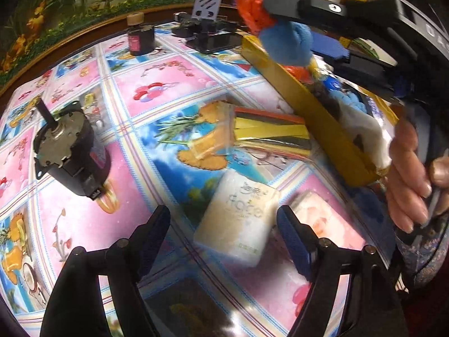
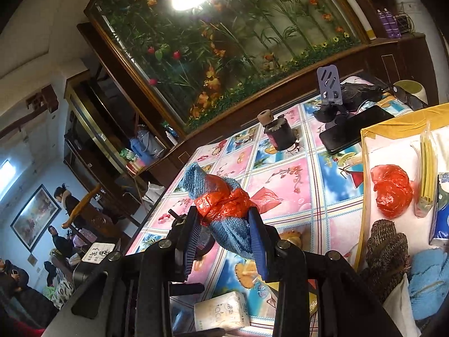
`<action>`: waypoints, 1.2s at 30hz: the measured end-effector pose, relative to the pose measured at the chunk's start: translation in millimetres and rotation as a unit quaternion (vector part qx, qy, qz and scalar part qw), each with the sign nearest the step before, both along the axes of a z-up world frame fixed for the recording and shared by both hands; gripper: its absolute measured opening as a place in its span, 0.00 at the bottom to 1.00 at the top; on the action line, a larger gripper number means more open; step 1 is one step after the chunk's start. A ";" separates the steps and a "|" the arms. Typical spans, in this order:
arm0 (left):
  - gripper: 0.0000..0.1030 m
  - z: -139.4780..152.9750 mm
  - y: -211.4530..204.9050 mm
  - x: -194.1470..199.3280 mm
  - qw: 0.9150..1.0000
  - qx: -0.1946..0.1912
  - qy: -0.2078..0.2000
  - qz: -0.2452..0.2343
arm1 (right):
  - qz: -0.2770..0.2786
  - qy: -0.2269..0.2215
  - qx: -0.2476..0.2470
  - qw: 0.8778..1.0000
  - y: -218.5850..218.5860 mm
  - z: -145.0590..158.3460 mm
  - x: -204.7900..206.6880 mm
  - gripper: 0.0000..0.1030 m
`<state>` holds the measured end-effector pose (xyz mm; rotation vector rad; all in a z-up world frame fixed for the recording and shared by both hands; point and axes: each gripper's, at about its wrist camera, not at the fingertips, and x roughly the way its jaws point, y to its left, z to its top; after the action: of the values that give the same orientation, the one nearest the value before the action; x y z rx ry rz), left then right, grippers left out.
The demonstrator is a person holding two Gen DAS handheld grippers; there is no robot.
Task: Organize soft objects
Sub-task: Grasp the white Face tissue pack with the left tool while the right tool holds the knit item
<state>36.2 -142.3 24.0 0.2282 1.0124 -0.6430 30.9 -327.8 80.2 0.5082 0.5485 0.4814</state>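
Clamping a blue cloth (image 2: 224,224) tied with red plastic (image 2: 224,202), the right hand-held gripper (image 2: 226,241) holds this bundle above the desk (image 2: 294,185), its two blue-padded fingers pressed against the cloth's sides. In the left wrist view the same bundle hangs in the air over the near edge of a yellow box (image 1: 314,106), with the right hand-held gripper reaching in from the upper right. The left hand-held gripper (image 1: 224,230) points steeply down at the desk with its jaws standing apart and nothing between the pads; a white tissue pack (image 1: 238,224) lies on the patterned cloth just ahead of them, nearer the right finger. Beyond the pack lies a clear bag of coloured strips (image 1: 266,132), touching the box's side. A black motor (image 1: 67,157) lies well to the left, and a dark bottle (image 1: 140,36), a phone (image 1: 216,43) and a phone stand (image 1: 207,5) sit at the far edge. Inside the box, the right wrist view shows a red plastic wad (image 2: 391,191), yellow strips in a bag (image 2: 428,168), a brown knit piece (image 2: 387,255), a blue fluffy piece (image 2: 429,280) and a blue tissue pack (image 2: 442,210). A person's hand (image 1: 409,174) grips the right handle beside the box.
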 end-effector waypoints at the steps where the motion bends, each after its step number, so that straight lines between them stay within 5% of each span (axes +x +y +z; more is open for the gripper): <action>1: 0.76 -2.8 0.7 2.7 1.000 0.018 -0.008 0.015 | 0.000 0.000 0.000 1.000 0.0 -0.1 0.0 0.36; 7: 0.77 -0.1 5.9 8.1 0.998 0.036 -0.034 0.048 | -0.002 0.002 -0.004 1.000 -0.9 -0.9 -1.4 0.36; 18: 0.71 -7.8 -8.6 -1.9 0.998 0.059 -0.036 0.011 | -0.003 0.005 -0.006 1.000 -1.3 -3.0 0.6 0.36; 20: 0.49 -8.0 -4.8 2.4 0.997 0.058 -0.034 0.025 | -0.003 0.004 -0.007 1.000 -1.3 -3.1 0.8 0.36; 23: 0.47 -6.7 -0.6 5.6 0.996 0.060 -0.041 0.043 | -0.003 0.004 -0.008 1.000 -1.1 -2.9 0.8 0.36; 36: 0.47 14.1 2.0 -2.8 0.977 0.091 -0.164 0.104 | -0.003 0.003 -0.042 0.999 8.7 -2.6 1.6 0.36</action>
<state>33.4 -140.3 38.1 0.3702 0.7622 -0.3077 32.5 -319.0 77.6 0.4317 0.5694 0.4501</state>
